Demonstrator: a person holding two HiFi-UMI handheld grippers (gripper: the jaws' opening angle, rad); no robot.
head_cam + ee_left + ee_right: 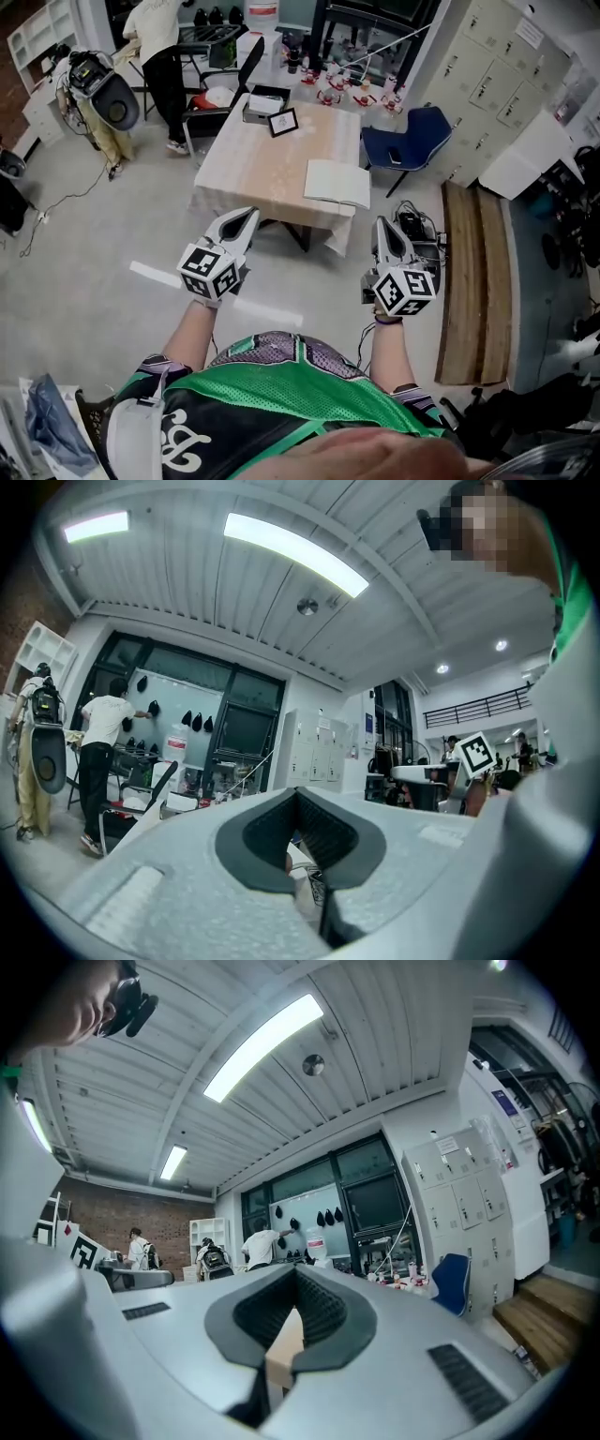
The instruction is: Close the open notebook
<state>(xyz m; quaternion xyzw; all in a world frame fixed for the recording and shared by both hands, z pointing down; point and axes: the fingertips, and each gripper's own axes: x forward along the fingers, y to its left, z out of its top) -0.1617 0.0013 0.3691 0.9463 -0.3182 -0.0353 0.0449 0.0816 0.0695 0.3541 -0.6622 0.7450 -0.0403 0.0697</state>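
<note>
The open notebook (337, 183) lies flat with white pages up, at the near right corner of the light wooden table (272, 159). Both grippers are held over the floor, short of the table's near edge. My left gripper (247, 217) points at the table's near side, left of the notebook, with its jaws together and nothing between them. My right gripper (382, 224) is to the right of the table's corner, just short of the notebook, also shut and empty. In the left gripper view the left gripper (298, 791) has its tips meeting. The right gripper view shows the right gripper (296, 1269) the same way.
A small framed card (283, 122) and a box (265, 101) stand at the table's far edge. A blue chair (408, 136) is right of the table and a black chair (217, 89) at its far left. A wooden platform (473, 281) runs along the right. A person (159, 47) stands at the back left.
</note>
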